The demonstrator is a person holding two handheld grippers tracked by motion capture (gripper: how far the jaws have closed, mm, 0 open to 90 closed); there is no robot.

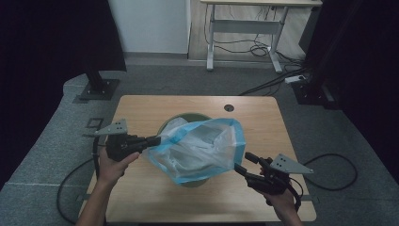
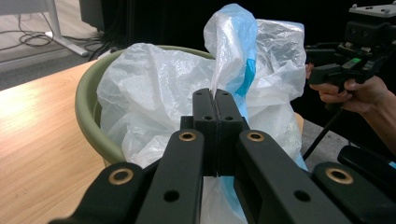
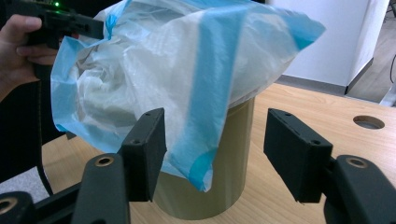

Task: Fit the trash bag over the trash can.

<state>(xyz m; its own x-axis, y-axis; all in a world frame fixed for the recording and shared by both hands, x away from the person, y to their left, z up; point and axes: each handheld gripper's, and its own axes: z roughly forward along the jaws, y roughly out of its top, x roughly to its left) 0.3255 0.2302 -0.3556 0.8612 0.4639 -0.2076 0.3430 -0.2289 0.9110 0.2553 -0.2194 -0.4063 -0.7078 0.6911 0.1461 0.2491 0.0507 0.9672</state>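
A translucent white plastic bag (image 1: 197, 146) with blue edges is draped over an olive-green round bin (image 1: 186, 116) in the middle of the wooden table (image 1: 141, 108). My left gripper (image 1: 157, 140) is shut on the bag's left edge; in the left gripper view the film (image 2: 154, 88) rises pinched between the closed jaws (image 2: 213, 95), beside the bin's rim (image 2: 88, 107). My right gripper (image 1: 242, 161) stands open at the bag's lower right corner. In the right gripper view its jaws (image 3: 217, 133) are wide apart, with a blue corner of the bag (image 3: 187, 60) hanging between them, untouched, in front of the bin (image 3: 233, 154).
A round cable hole (image 1: 229, 108) sits near the table's far edge. Cables trail from both grippers over the grey carpet. A white desk frame (image 1: 244, 28) with loose cables stands at the back, and dark curtains hang on both sides.
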